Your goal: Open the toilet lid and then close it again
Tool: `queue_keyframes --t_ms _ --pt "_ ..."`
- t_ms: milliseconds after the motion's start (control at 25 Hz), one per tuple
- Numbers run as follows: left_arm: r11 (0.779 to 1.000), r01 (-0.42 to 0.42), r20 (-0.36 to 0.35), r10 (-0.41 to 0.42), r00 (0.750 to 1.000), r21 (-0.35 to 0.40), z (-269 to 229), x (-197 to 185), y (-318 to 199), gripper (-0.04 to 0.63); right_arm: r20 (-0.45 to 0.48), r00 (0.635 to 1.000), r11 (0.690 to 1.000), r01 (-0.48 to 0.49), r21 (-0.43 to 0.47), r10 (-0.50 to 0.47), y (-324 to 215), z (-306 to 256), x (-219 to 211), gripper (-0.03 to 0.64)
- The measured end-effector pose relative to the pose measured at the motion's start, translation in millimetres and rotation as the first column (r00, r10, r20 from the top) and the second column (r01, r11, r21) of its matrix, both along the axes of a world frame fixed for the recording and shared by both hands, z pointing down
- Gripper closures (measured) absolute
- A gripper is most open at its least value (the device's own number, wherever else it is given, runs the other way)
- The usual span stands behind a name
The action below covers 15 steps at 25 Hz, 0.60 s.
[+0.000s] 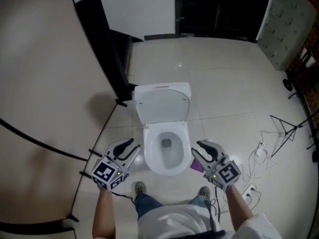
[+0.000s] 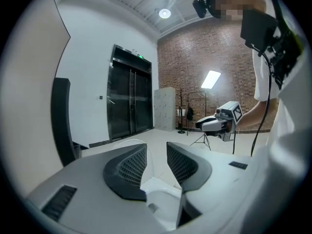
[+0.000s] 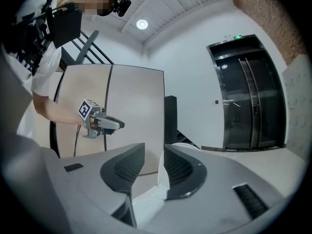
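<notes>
Head view first: the toilet (image 1: 167, 156) sat pretty much dead centre on the pale tiled floor (image 1: 224, 83). Its lid (image 1: 163, 103) was already up, leaning back, so the bowl was wide open. The left gripper (image 1: 130, 150) hung just beside the bowl on its left and the right gripper (image 1: 201, 151) just beside it on the right. Neither was touching the toilet as far as I could see. There was a small purple thing (image 1: 196, 166) on the floor under the right one, couldn't tell what it was. A tangle of cables (image 1: 261, 153) lay off to the right, and a beige partition (image 1: 45, 73) ran along the left.

Left gripper view: the left gripper (image 2: 156, 150) had its jaws loose, with a clear gap between them and nothing pinched. Through that gap you could see the white toilet (image 2: 158, 194) lower down, and the curved top of the lid (image 2: 129, 141) peeked over the left jaw. The right gripper (image 2: 217, 123) was across the way, with dark lift doors (image 2: 129, 104) and a brick wall (image 2: 204, 57) behind.

Right gripper view: same story. The right gripper (image 3: 154, 150) had its jaws apart and was holding nothing. A white edge of the toilet (image 3: 158, 182) showed in the gap, and the lid (image 3: 183, 145) curved up behind the right jaw. The left gripper (image 3: 105, 123) was opposite, in front of the beige partition (image 3: 131, 101).
</notes>
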<state>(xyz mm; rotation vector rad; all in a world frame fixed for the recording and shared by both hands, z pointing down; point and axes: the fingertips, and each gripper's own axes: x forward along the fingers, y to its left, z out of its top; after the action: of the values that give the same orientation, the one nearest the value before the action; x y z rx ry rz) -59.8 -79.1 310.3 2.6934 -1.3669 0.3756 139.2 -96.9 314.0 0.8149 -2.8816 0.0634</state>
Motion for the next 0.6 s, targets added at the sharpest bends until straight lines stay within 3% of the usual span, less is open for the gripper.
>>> queue_keyframes --t_ms 160,280,480,600 --pt "0.987 -0.158 0.041 0.158 0.987 -0.022 -2.5 -69.0 -31.9 0.474 0.001 0.992 0.991 -0.128 -0.034 0.128 1.3 -8.7 -71.3 0.503" --pt "0.965 -0.263 0.066 0.263 0.963 -0.014 -3.8 -95.1 -68.9 0.472 0.014 0.985 0.984 -0.174 -0.049 0.174 -2.3 -18.7 -105.5 0.503" --pt "0.956 -0.293 0.017 0.292 0.956 0.007 12.7 -110.1 -144.7 0.471 0.028 0.971 0.969 -0.232 -0.086 0.235 -8.2 -4.1 -116.7 0.503" --pt "0.949 -0.312 0.065 0.315 0.947 -0.041 51.0 -109.0 -190.0 0.45 0.049 0.963 0.959 -0.259 -0.11 0.266 -3.7 14.0 -105.2 0.503"
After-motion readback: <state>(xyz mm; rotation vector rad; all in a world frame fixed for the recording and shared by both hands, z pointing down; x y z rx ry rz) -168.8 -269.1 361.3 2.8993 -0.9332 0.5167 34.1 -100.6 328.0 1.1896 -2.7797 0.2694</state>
